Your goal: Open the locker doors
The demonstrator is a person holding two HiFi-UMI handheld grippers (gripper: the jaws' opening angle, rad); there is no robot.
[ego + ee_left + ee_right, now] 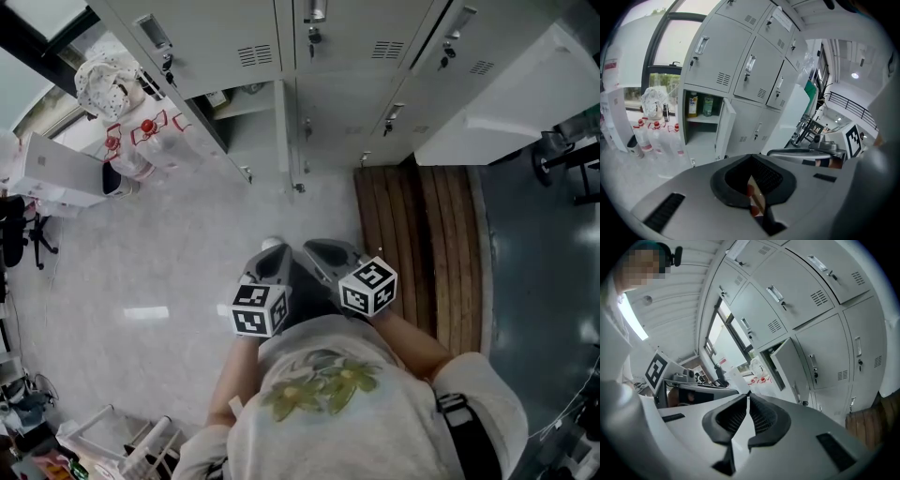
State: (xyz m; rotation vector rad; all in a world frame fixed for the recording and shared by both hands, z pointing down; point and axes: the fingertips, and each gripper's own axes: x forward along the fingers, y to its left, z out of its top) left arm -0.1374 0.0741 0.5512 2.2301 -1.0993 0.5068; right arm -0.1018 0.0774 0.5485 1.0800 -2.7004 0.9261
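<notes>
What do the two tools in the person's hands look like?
The left smooth grey plastic tool and the right grey tool match: black ribbed pads at the tips, a white cube with black square markers behind. The person wears a pale short-sleeved shirt with green leaves.

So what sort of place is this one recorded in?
Most likely a locker or changing room: a wall of grey metal lockers, one low door standing open, what looks like a slatted wooden bench beside them, and packs of water bottles on the floor.
</notes>
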